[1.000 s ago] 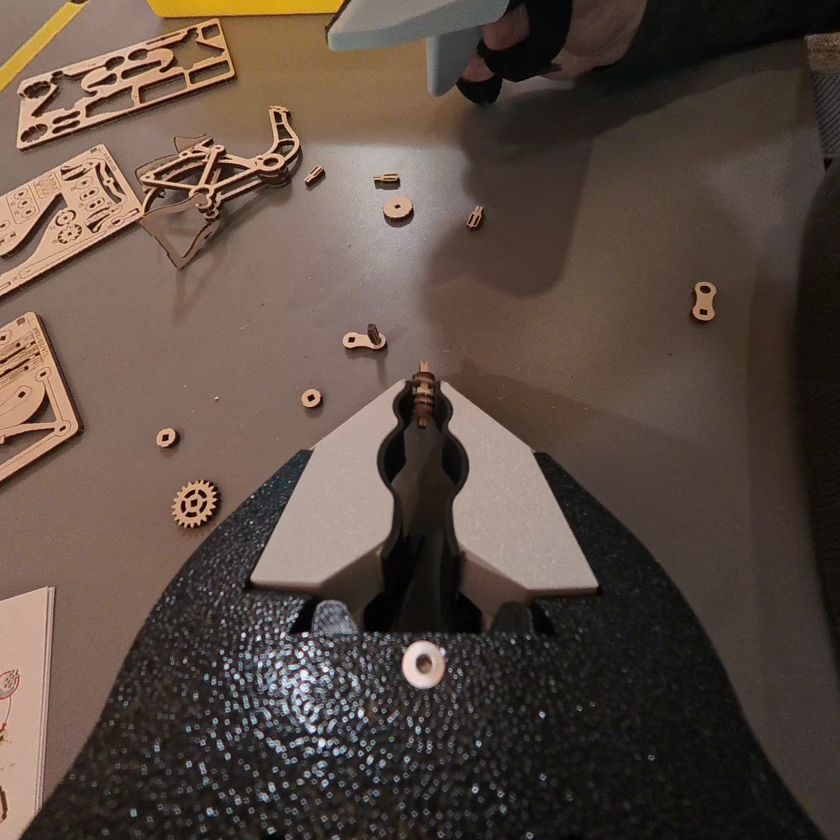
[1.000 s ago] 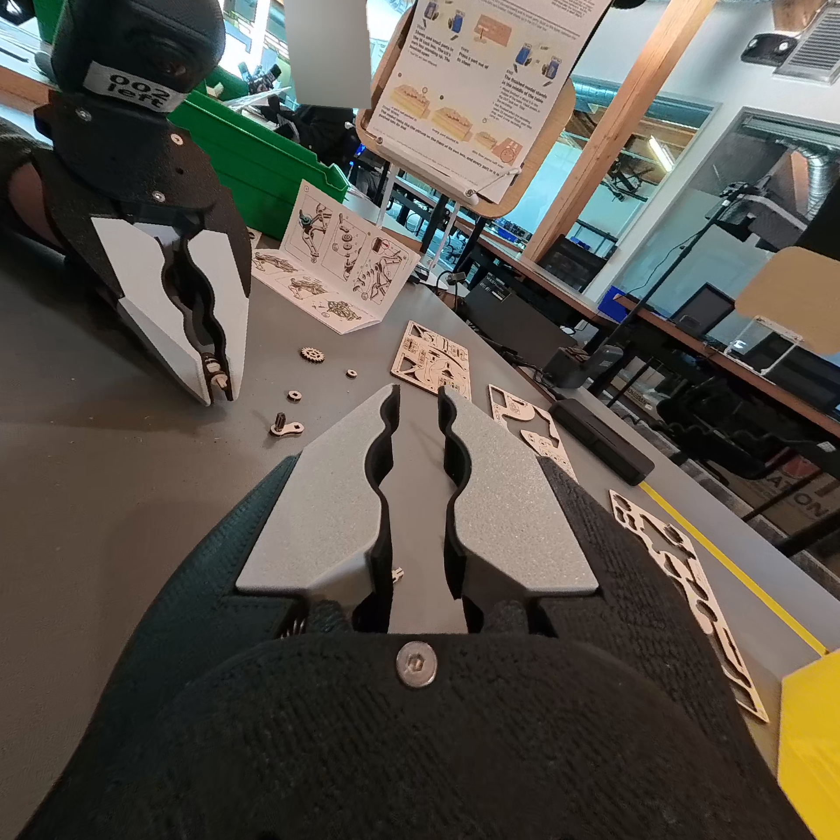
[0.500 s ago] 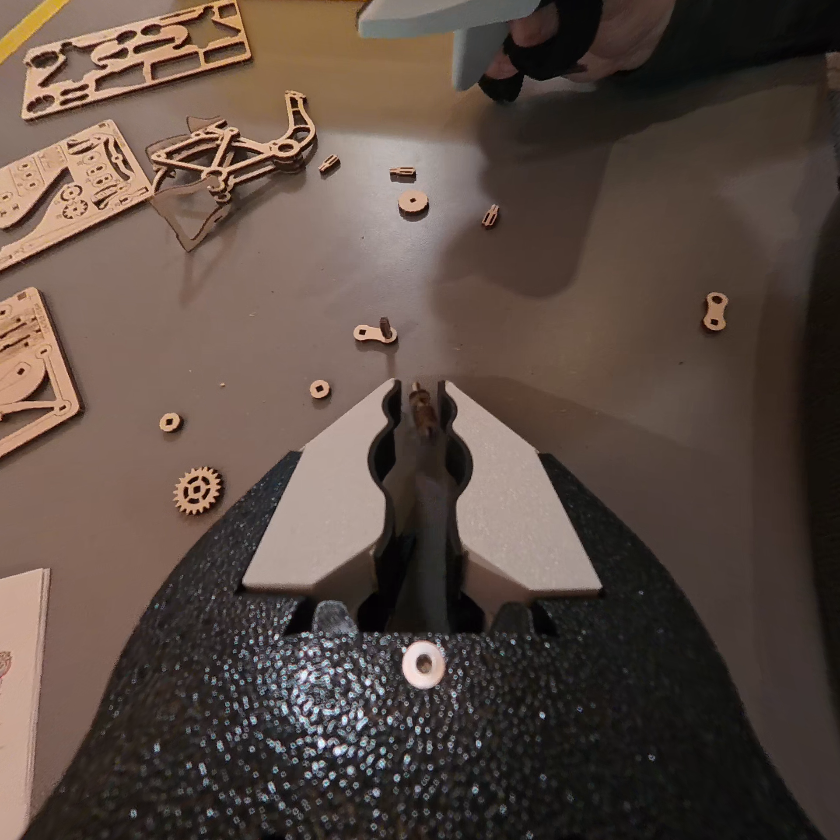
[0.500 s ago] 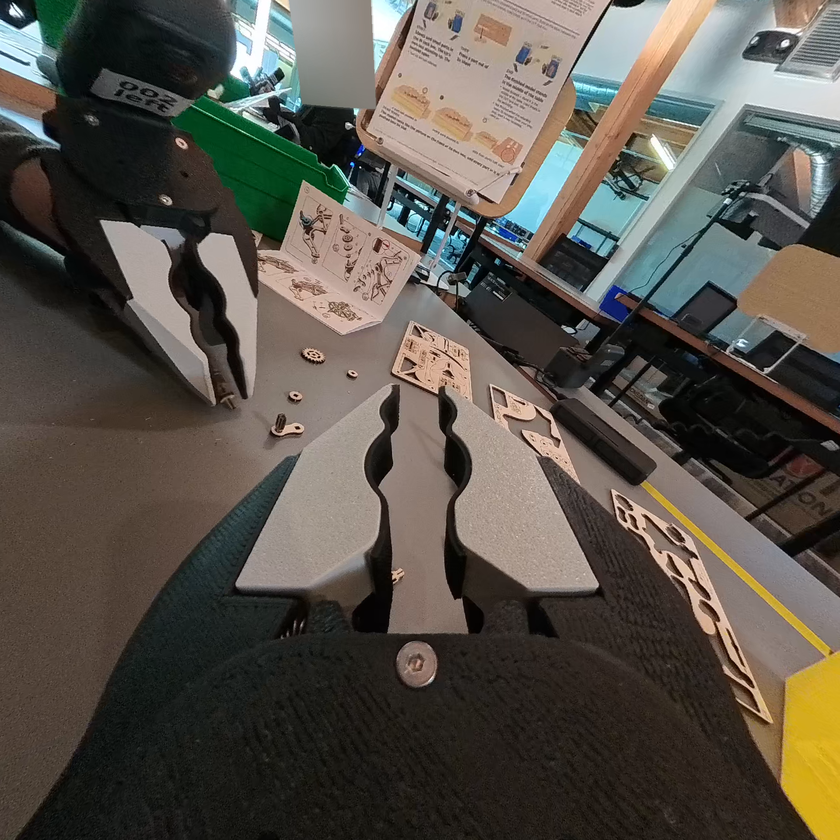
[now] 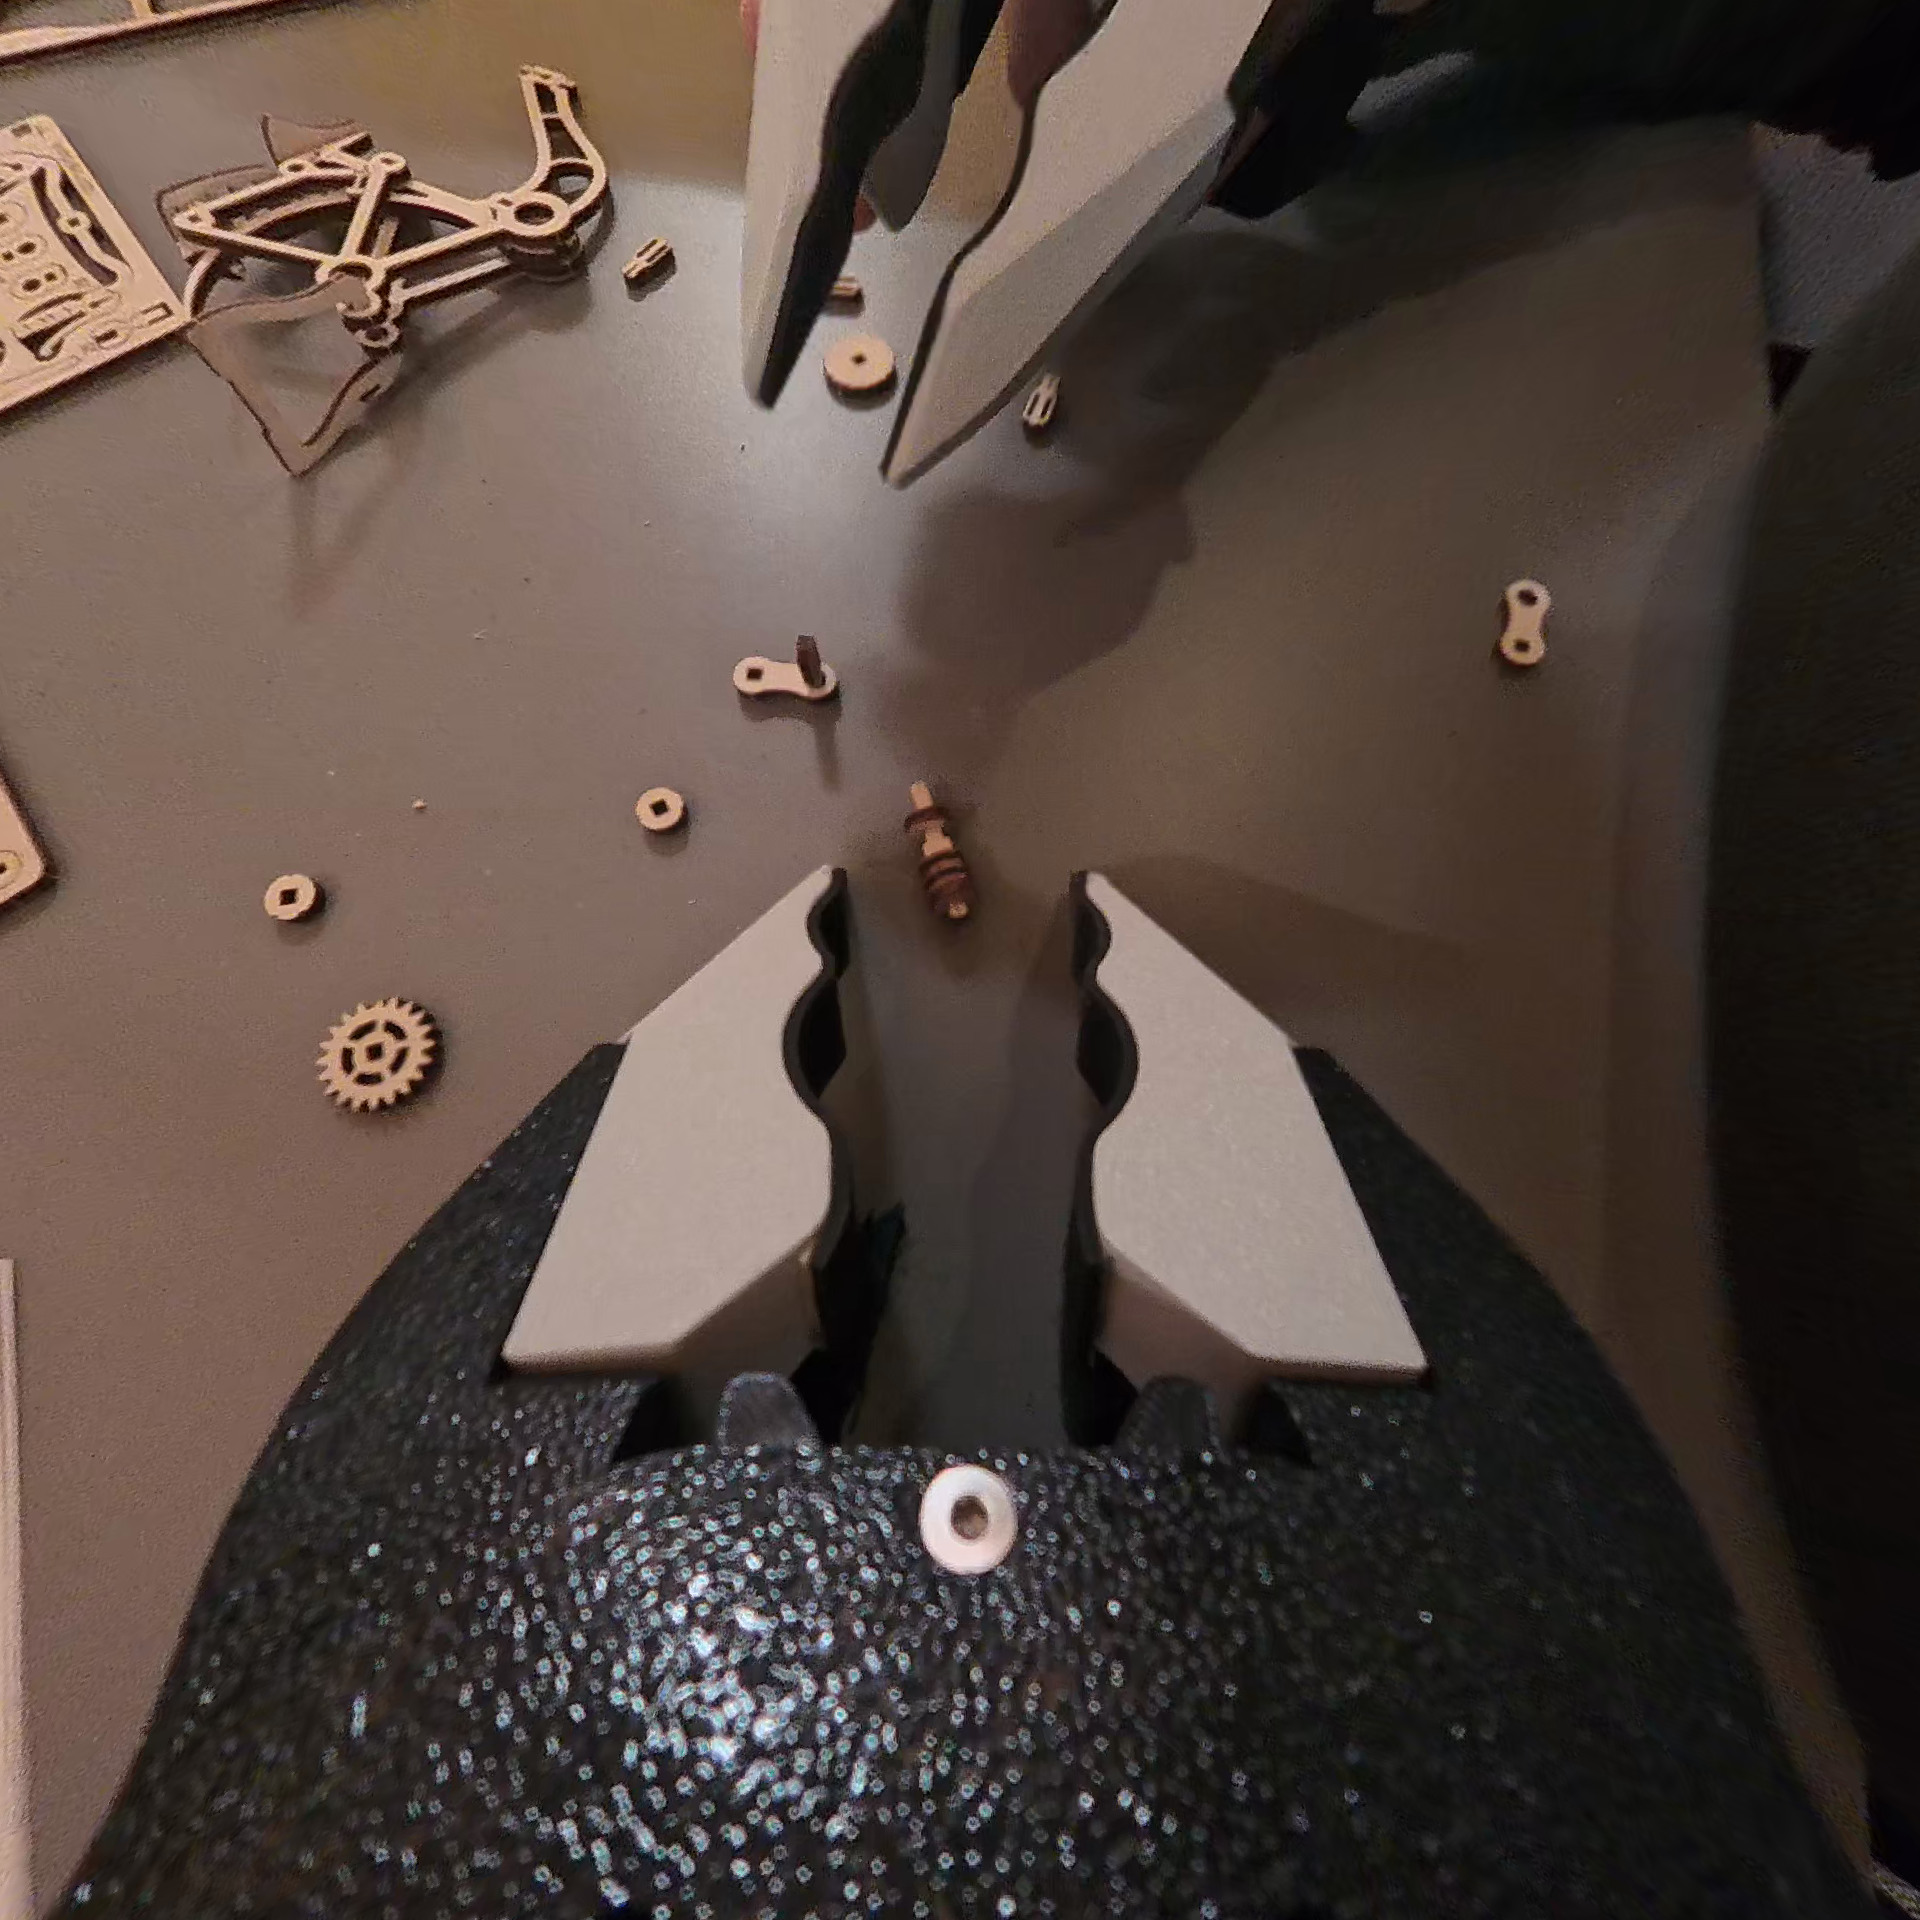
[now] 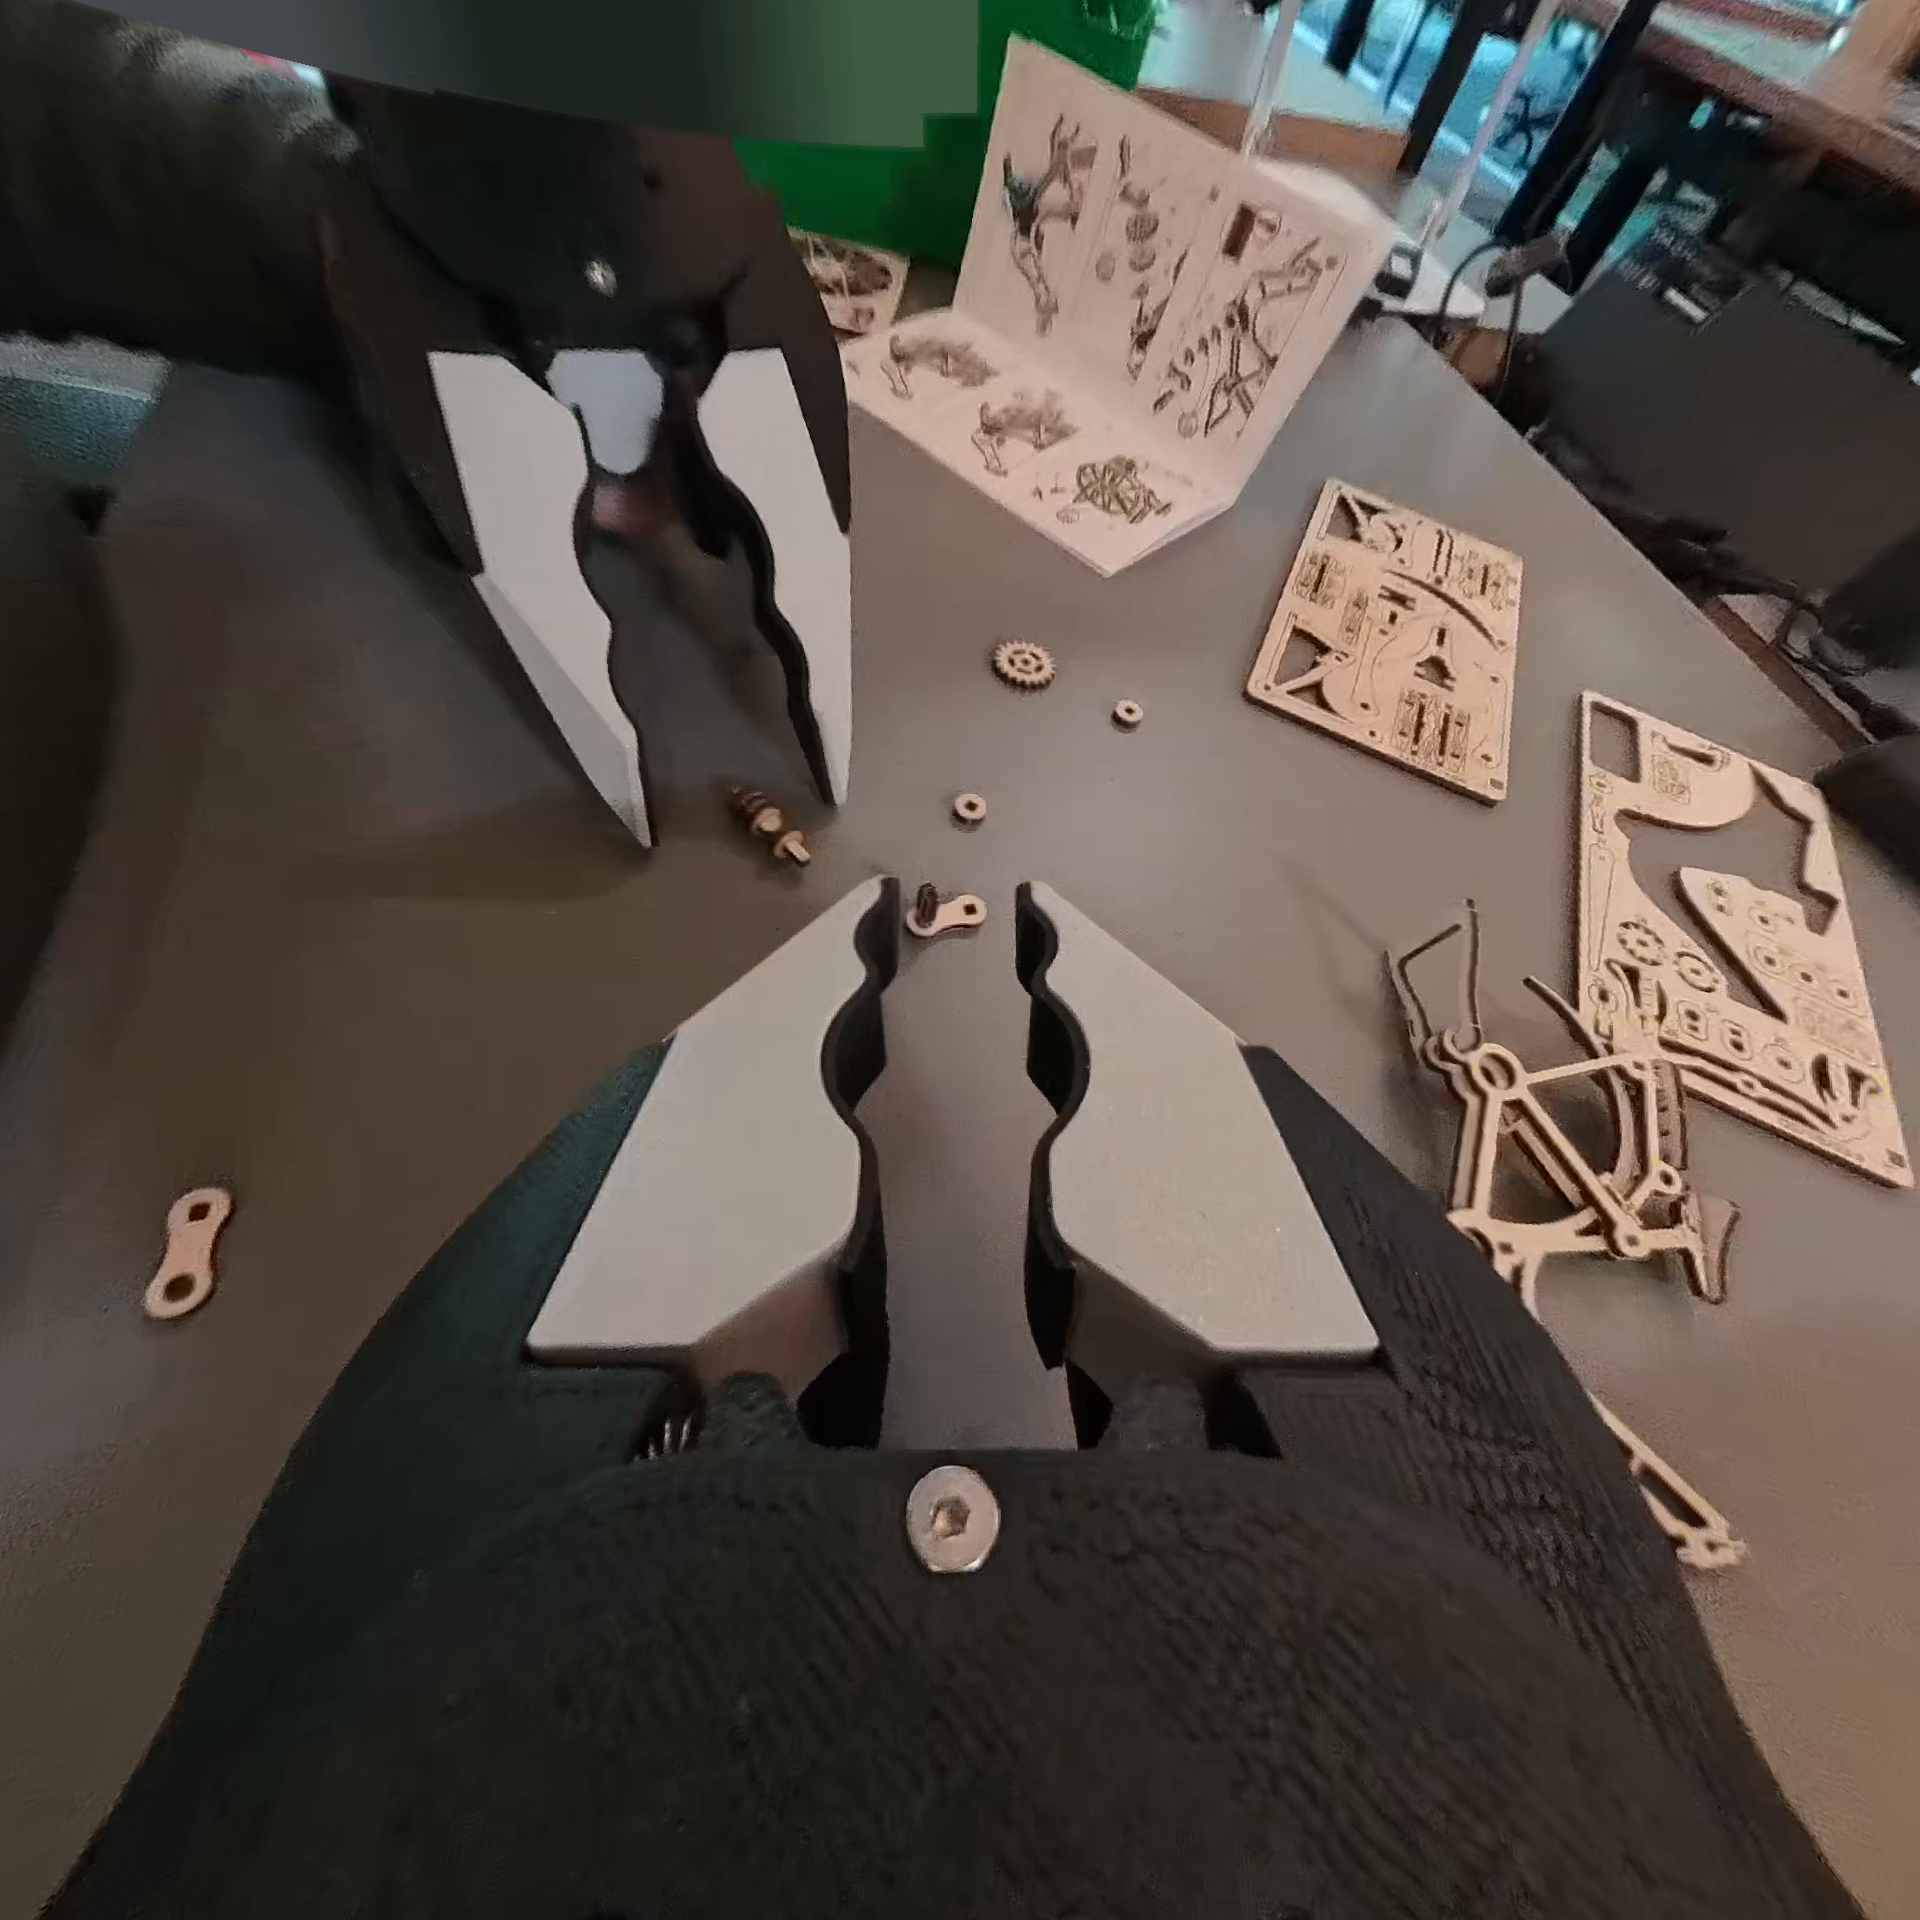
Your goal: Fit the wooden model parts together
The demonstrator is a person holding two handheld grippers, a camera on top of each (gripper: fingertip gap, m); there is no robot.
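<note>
Here the left gripper (image 5: 956, 883) is seen with its jaws set wide and nothing held between them. A small ribbed wooden pin (image 5: 938, 854) lies on the grey worktop (image 5: 1299, 727) just ahead of the jaw tips, clear of both. The right gripper (image 6: 948, 899) is also seen with its jaws parted and empty, lowered near the worktop. A flat wooden link with a short peg (image 6: 943, 912) standing in one end lies just in front of its tips, and the ribbed pin is found a little beyond that, beside the left gripper's tips.

Scattered around are a small gear (image 5: 378, 1054), two small washers with square holes (image 5: 661, 808), a round disc (image 5: 858, 364) between the right gripper's tips in the left wrist view, and a second plain link (image 5: 1523, 621) well apart to the side. A partly built wooden frame (image 6: 1558, 1174) rests on the worktop, with cut-out wooden sheets (image 6: 1392, 655) and a folded instruction leaflet (image 6: 1132, 343) farther off.
</note>
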